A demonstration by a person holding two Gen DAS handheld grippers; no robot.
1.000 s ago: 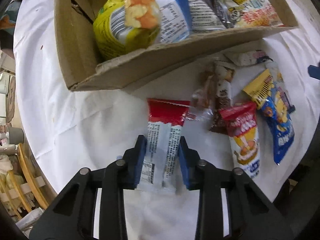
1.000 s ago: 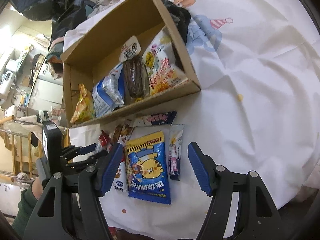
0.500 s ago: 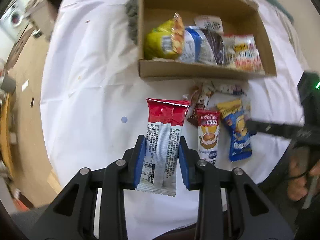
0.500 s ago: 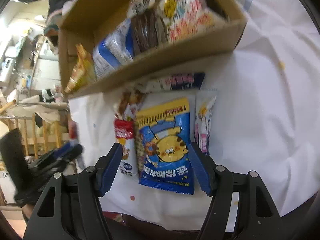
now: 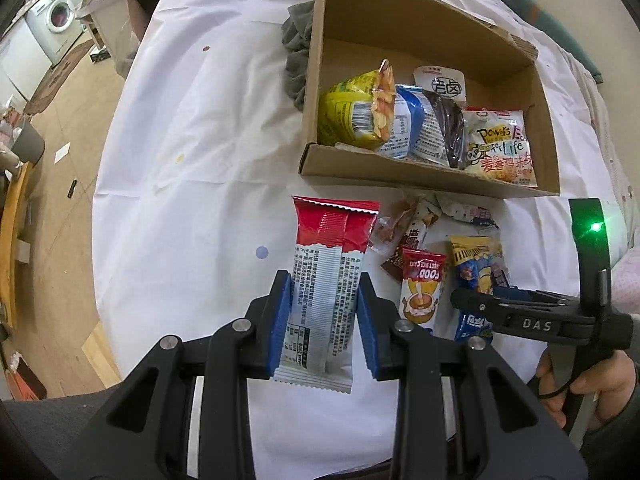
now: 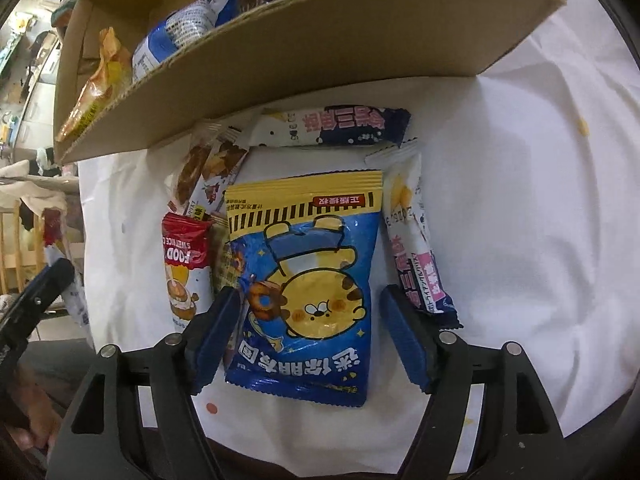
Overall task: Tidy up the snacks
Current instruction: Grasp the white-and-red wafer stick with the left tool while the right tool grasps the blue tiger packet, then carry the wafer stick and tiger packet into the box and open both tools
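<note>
My left gripper [image 5: 323, 292] is shut on a red and silver snack packet [image 5: 326, 280], lifted above the white tablecloth [image 5: 192, 152]. A cardboard box [image 5: 400, 168] beyond it holds several snack bags. In the right wrist view my right gripper [image 6: 310, 312] hangs low over a blue tiger-print snack bag [image 6: 308, 272] that lies flat. Its jaws are opening and straddle the bag, and the pads do not press on it. A red "FOOD" packet [image 6: 186, 264] lies to the left of that bag and a pink and white bar [image 6: 416, 248] to its right.
More small packets [image 5: 404, 228] lie between the box's front wall [image 6: 304, 52] and the blue bag, one long bar [image 6: 332, 126] right against the box. A grey cloth [image 5: 298, 56] lies by the box's left side. The table edge and wooden floor [image 5: 52, 184] are at left.
The left gripper rose with the red packet, so the box now looks smaller and farther. The right gripper came down close over the blue bag and its jaws widened.
</note>
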